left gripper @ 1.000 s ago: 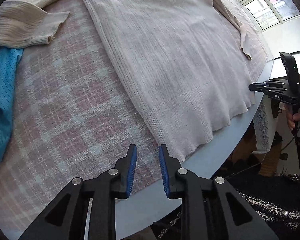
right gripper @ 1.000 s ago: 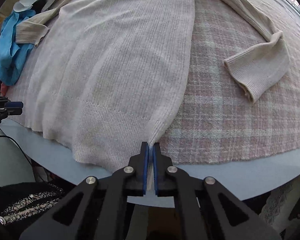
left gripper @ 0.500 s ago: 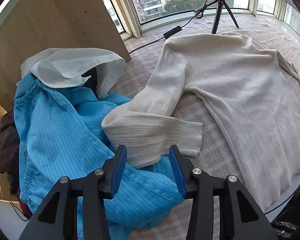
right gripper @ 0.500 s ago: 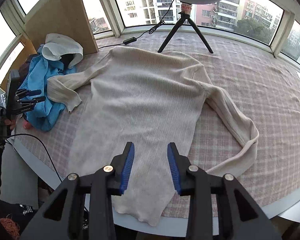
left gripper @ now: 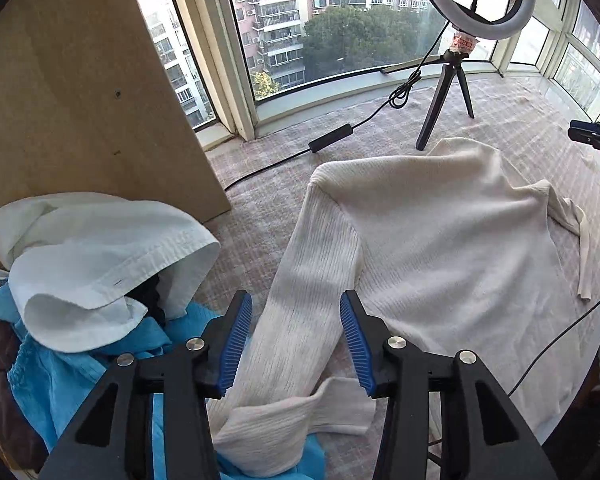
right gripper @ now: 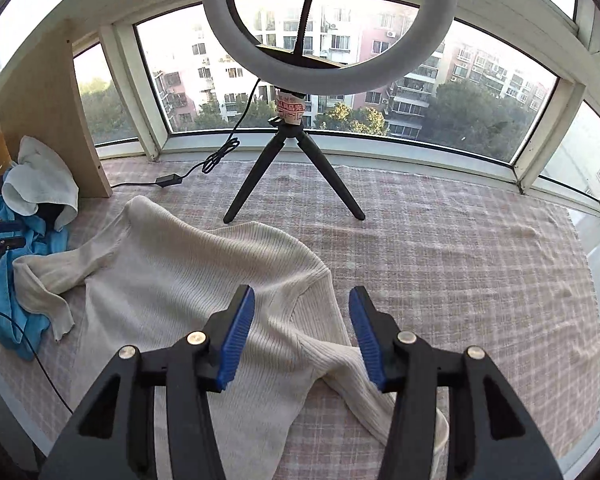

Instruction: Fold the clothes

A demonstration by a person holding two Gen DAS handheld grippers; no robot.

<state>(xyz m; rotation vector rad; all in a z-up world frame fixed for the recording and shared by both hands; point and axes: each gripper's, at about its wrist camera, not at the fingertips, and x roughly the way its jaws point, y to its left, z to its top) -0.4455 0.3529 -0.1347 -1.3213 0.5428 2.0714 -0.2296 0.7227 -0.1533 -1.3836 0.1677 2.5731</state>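
A cream ribbed sweater [left gripper: 440, 240] lies flat on the pink plaid tablecloth [left gripper: 520, 128], neck toward the window. My left gripper [left gripper: 296, 340] is open and empty, hovering over the sweater's left sleeve [left gripper: 300, 320], whose cuff is folded back on blue cloth. My right gripper [right gripper: 302, 336] is open and empty above the sweater's right shoulder [right gripper: 312, 280]; the right sleeve [right gripper: 364, 392] runs down under it. The sweater body [right gripper: 172, 280] spreads to the left in the right wrist view.
A pile of blue [left gripper: 60, 380] and white [left gripper: 92, 260] clothes lies at the left by a wooden panel [left gripper: 80, 100]. A ring light on a black tripod [right gripper: 292, 168] stands behind the sweater, its cable [left gripper: 340, 136] across the cloth. The table edge is near.
Both grippers have moved up from the sweater's hem to the sleeves and shoulders. The right gripper has let go of the hem corner and opened; the left has opened wider.
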